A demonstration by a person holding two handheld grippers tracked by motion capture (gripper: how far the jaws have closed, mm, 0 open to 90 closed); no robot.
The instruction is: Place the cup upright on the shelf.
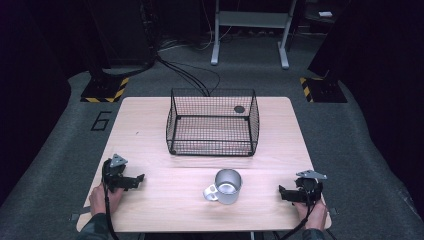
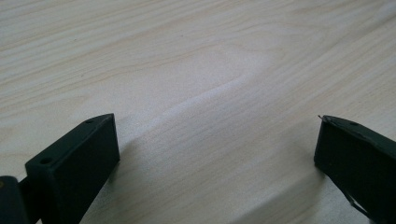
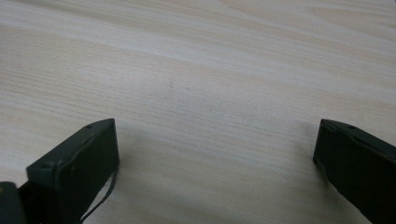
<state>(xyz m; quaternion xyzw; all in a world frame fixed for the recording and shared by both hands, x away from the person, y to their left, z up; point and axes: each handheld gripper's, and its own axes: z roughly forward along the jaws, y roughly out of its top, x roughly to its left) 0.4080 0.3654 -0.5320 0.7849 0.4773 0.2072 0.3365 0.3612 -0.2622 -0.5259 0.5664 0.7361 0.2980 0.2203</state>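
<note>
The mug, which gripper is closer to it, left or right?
Right, by a little. The right gripper sits just off the mug on its right; the left gripper lies farther off on its left. Both are open, on the table.

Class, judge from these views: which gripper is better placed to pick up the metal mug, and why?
Probably the right gripper. It sits nearer the metal mug and faces its bare side; the handle points toward the left gripper. Both are open.

One mug (image 1: 227, 186), one wire basket (image 1: 212, 122)
</note>
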